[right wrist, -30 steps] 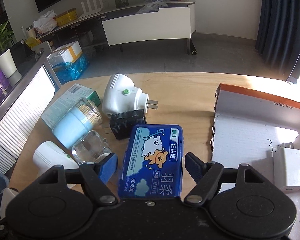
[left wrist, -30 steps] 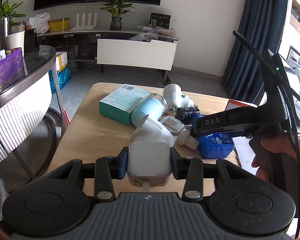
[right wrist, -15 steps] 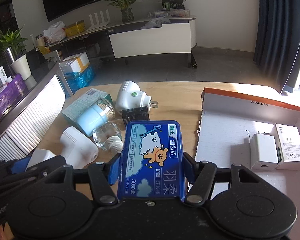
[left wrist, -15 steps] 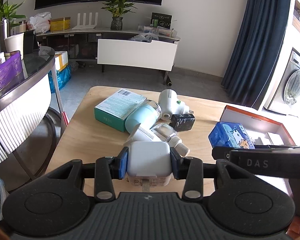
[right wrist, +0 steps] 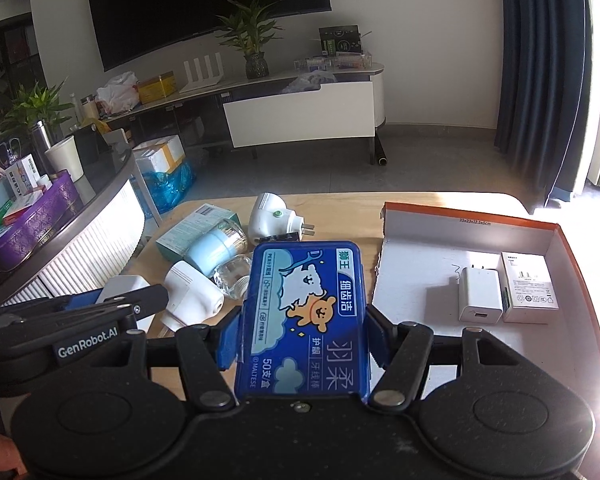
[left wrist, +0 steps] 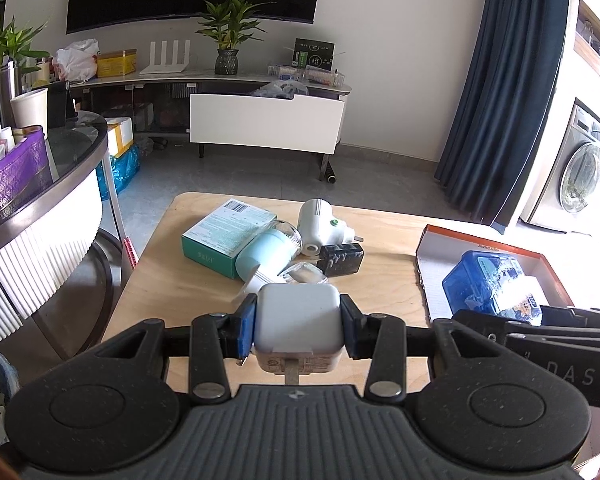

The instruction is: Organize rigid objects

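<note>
My left gripper (left wrist: pixel 299 328) is shut on a white charger cube (left wrist: pixel 299 312), held above the wooden table (left wrist: pixel 172 280). My right gripper (right wrist: pixel 302 340) is shut on a blue floss box (right wrist: pixel 306 320), lifted beside the left edge of an orange-rimmed cardboard box (right wrist: pixel 468 214). In the left wrist view the floss box (left wrist: pixel 484 284) hangs over that cardboard box (left wrist: pixel 432 236). Inside it lie a white charger (right wrist: pixel 480 296) and a small white carton (right wrist: pixel 530 288). The left gripper (right wrist: pixel 100 304) shows low at the left of the right wrist view.
Clustered mid-table are a teal carton (left wrist: pixel 220 236), a light-blue jar (left wrist: pixel 266 254), a white plug-in device (left wrist: pixel 318 224), a black adapter (left wrist: pixel 340 258), a clear bottle (left wrist: pixel 306 274) and a white cone-shaped device (right wrist: pixel 190 296). A curved counter (left wrist: pixel 40 200) stands left, a washing machine (left wrist: pixel 580 176) right.
My right gripper closed on the blue floss box, lifted it and carried it right toward the cardboard box. My left gripper rose a little with the white charger.
</note>
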{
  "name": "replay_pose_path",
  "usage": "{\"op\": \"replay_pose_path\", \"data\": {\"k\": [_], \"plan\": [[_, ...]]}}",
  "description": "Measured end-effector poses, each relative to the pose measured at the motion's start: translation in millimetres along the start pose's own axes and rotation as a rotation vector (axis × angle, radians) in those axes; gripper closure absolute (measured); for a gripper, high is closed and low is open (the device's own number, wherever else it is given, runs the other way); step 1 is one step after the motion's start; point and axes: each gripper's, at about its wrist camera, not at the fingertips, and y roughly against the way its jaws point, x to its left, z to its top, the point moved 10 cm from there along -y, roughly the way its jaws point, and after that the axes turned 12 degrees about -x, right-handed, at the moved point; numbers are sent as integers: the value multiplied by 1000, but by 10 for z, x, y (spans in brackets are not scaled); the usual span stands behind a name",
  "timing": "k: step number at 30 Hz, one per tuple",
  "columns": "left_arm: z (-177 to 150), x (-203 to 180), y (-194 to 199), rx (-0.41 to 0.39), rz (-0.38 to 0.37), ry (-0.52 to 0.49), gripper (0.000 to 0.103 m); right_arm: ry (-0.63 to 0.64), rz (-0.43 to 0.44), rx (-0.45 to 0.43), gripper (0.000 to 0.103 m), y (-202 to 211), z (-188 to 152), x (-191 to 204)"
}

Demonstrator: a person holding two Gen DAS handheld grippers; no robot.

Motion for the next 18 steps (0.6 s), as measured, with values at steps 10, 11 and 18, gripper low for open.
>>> {"op": "replay_pose_path", "data": {"k": [10, 11, 18], "plan": [[29, -95, 78, -12, -13, -9, 61, -11, -11, -25, 28, 171, 47, -62], [29, -107, 84, -12, -16, -9, 61, -13, -11, -27, 28, 189, 45, -67], [18, -191, 109, -11, -31, -14, 61, -20, -14, -34, 28, 246, 43, -89]]}}
